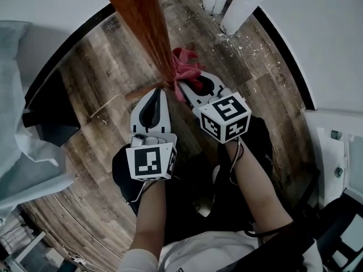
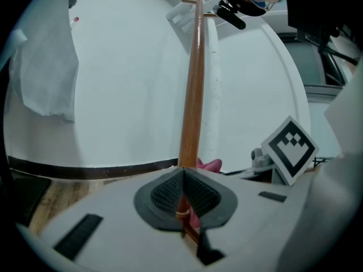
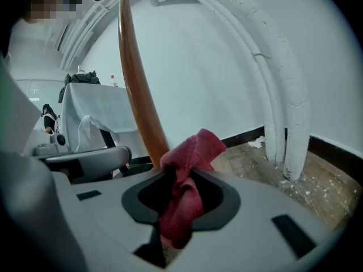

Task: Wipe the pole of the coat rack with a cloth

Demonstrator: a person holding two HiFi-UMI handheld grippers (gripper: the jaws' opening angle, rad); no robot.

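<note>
Closest in: grips the pole [image 2: 193, 95] of the coat rack low down, near the floor, with the left claw [image 2: 182, 174], pressed together on the wood and seemingly steadying it. Just beside that, to the right, pinches a red cloth [image 3: 184, 200] in the right claw [image 3: 178, 177], bunched between the pads and spilling out past the tips. Lays that loose fold against the right flank of the pole, touching it at about the height of the left grip.

Turns on one relation: pole just ahead of the right claw and slightly to its left, long axis upright, rising from the wooden floor [image 1: 85, 84] toward the head. Calls, as a judgement, for a slide along that axis and upward, with nearly the whole length above the cloth and very little below. Falls to the right hand as the wiping side, already in contact; leaves the left as anchor. Risks rolling the cloth off the round wood if pushed sideways rather than along it.

Farther off, past the pole: white pipes [image 3: 292, 112] running up a white wall, with pale flecks on the boards at their foot.
</note>
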